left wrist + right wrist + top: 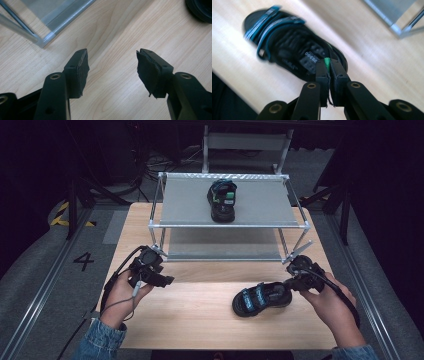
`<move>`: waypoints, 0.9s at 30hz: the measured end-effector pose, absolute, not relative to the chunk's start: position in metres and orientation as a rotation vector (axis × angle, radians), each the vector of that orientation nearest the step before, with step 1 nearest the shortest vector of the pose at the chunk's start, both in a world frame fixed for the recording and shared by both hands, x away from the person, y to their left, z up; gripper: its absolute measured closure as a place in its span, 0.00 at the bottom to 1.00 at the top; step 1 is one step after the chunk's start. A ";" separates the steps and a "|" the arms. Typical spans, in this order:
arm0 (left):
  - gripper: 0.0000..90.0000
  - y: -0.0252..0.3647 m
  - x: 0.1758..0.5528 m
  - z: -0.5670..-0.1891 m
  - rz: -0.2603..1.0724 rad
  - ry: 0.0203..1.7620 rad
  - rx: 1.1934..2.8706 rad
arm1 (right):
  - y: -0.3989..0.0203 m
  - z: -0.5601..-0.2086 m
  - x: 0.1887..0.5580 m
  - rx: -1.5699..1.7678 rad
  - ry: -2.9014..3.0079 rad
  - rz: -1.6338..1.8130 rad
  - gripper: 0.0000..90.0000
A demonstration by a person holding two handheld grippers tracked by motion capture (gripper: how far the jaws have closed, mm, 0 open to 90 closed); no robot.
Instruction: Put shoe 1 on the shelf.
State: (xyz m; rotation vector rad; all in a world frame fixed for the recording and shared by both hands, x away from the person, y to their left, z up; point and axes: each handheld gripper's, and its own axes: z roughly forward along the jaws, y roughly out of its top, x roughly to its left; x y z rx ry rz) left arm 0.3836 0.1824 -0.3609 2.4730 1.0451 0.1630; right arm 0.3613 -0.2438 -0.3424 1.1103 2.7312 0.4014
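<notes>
- The right tool (328, 65) is clamped on the green heel tab (327, 62) of the near sandal (261, 298), with its jaws almost together on that thin loop.
- That sandal lies on the wooden bench (200, 320) at the person's right front, toe toward the middle and heel toward the right hand.
- The left tool (112, 72) hangs over bare bench at the left, jaws wide apart and holding nothing.
- Beyond both hands stands the rack (227, 225), a 2-level metal frame whose upper shelf carries the second sandal (222, 200), upright near the middle.
- Judged risk: a grip on just 1 small tab lets the sandal swing or twist when lifted, so the toe could hang down and catch the rack's front rail.
- The tab might also slip from the pads, because so little material sits between them, dropping the sandal short of the shelf.
- Placed carelessly, it could knock the sandal already up there.
</notes>
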 end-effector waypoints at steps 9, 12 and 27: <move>0.46 0.172 0.388 -0.361 0.154 1.020 2.494 | -0.248 -0.349 0.313 1.148 2.765 0.405 0.94; 0.46 0.169 0.389 -0.362 0.146 1.018 2.494 | -0.250 -0.355 0.304 1.173 2.777 0.434 0.94; 0.46 0.171 0.391 -0.365 0.133 1.024 2.500 | -0.238 -0.368 0.327 1.054 2.730 0.459 0.57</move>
